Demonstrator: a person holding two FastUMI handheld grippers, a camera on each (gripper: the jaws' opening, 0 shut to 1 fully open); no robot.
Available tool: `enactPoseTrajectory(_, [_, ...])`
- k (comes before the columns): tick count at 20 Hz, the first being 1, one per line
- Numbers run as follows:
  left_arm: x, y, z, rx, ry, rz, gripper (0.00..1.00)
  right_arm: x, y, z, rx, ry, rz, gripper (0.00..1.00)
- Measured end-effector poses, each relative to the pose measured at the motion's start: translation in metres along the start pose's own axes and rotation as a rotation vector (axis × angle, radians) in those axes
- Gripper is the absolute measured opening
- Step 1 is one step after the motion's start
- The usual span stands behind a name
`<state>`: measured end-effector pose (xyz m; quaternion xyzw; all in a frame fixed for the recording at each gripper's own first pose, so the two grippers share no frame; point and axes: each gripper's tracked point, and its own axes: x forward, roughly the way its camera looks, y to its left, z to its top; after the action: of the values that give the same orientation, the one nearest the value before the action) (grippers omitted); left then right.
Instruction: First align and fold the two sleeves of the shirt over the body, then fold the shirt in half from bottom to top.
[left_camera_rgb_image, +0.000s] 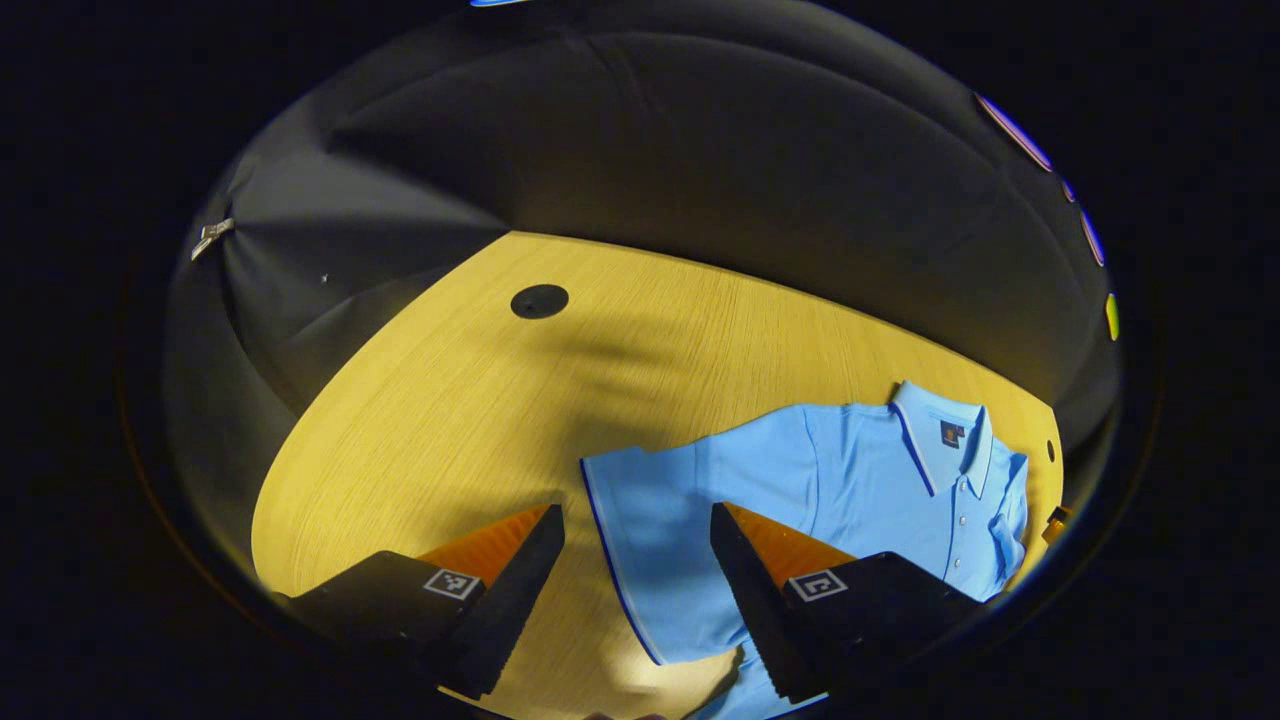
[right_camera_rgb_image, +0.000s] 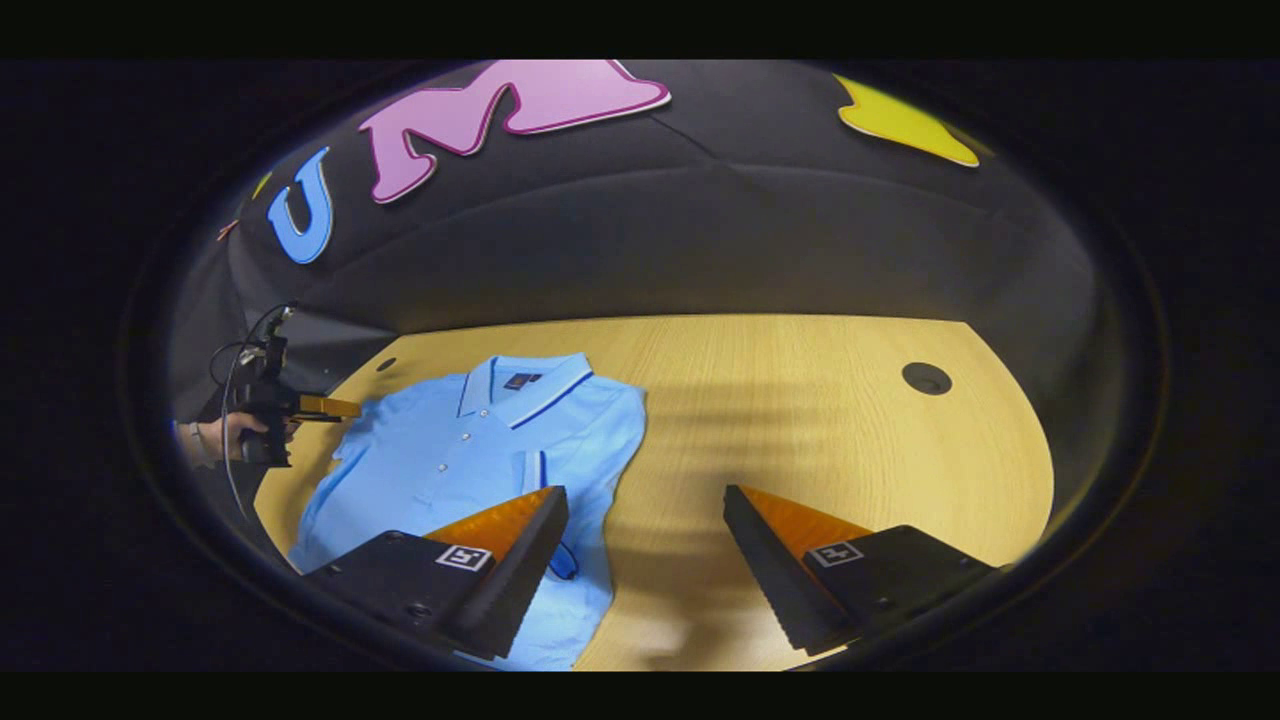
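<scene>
Both views look down from opposite ends of the tabletop, sharing the shirt, seemingly from moderate height.

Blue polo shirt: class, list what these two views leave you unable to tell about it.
- Blue polo shirt hem: left gripper view, cut off at the bottom, partly behind the left gripper fingers.
- Its lower left part: right gripper view, behind a finger of the right gripper.
- Collar label: too small to read.

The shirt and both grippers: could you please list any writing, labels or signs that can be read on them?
Neck label on the shirt: too small and blurred to read.
Square coded markers on the left gripper and right gripper: patterns, no words.
Nothing else legible.
</scene>
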<state>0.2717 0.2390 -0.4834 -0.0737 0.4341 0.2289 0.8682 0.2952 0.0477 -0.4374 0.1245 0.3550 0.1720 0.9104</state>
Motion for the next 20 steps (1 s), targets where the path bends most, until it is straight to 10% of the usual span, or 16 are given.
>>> enactPoseTrajectory(8, [0.015, -0.009, -0.011, 0.094, 0.034, 0.029, 0.95, -0.01, -0.011, -0.008, -0.008, 0.02, -0.028, 0.98])
enactPoseTrajectory(15, [0.014, -0.029, -0.007, 0.142, 0.036, -0.002, 0.08, -0.01, -0.009, -0.009, 0.001, 0.023, -0.021, 0.98])
enactPoseTrajectory(20, [-0.006, -0.036, 0.011, 0.167, -0.01, -0.03, 0.06, -0.012, -0.011, -0.008, -0.003, 0.017, -0.024, 0.99])
